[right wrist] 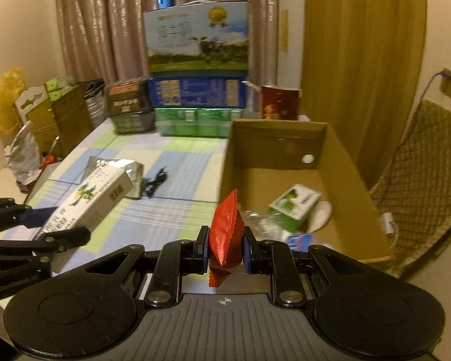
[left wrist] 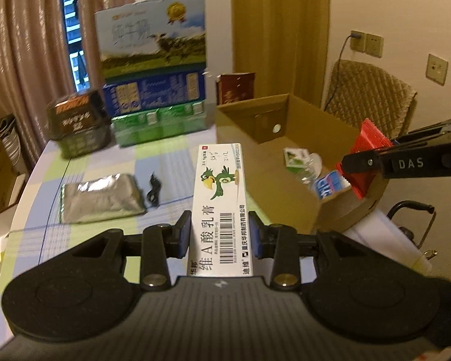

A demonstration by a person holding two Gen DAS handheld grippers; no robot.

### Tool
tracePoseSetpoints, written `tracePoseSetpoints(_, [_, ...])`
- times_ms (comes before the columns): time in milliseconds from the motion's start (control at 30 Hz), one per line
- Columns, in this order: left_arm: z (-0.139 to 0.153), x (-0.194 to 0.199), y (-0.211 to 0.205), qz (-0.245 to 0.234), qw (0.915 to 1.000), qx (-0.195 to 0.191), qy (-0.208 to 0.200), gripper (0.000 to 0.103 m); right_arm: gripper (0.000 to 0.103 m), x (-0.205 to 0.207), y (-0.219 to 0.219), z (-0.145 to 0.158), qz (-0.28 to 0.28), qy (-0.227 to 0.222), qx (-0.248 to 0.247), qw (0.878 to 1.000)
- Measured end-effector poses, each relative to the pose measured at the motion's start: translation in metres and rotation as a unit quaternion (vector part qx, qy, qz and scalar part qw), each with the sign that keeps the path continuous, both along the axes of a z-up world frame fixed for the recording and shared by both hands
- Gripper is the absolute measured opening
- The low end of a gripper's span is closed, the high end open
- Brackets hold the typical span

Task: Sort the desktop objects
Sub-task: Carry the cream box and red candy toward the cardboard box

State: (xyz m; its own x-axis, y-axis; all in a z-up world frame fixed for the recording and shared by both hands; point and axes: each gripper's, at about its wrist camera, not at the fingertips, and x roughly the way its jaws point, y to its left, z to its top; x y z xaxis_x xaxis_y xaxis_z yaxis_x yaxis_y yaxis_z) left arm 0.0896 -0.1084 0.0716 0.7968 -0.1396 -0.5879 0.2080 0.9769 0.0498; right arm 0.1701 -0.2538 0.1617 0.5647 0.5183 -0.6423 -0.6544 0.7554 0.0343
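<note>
Sorting is partly complete. The cardboard box [right wrist: 339, 162] already contains several items. The left gripper [left wrist: 219, 234] pinches the ointment carton [left wrist: 218, 198] between its fingers; the right gripper [right wrist: 225, 246] pinches the red sachet [right wrist: 225, 234]. The silver pouch [left wrist: 100, 197] and black cable [left wrist: 153, 191] remain on the worktop [right wrist: 183, 162].

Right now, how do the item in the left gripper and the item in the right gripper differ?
The ointment box is a long, stiff white carton with a green bird; the red packet is a small, crinkly foil pouch. The box sits over the tablecloth, the packet at the edge of the cardboard box. Both are clamped: left gripper, right gripper.
</note>
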Motion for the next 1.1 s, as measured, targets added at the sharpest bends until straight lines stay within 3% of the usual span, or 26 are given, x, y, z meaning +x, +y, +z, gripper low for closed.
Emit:
tracePoseSetpoints(500, [0.029,0.034,-0.065,-0.041,0.9992,0.003,-0.002,0.033,0.018,0.047,-0.051,0.017,-0.035,-0.009,-0.002,0.999])
tracePoseSetpoints(1100, [0.016,0.108,-0.111,-0.066,0.9976,-0.001,0.020,0.033,0.018,0.110,-0.054,0.006,-0.041,0.005,-0.016,0.999])
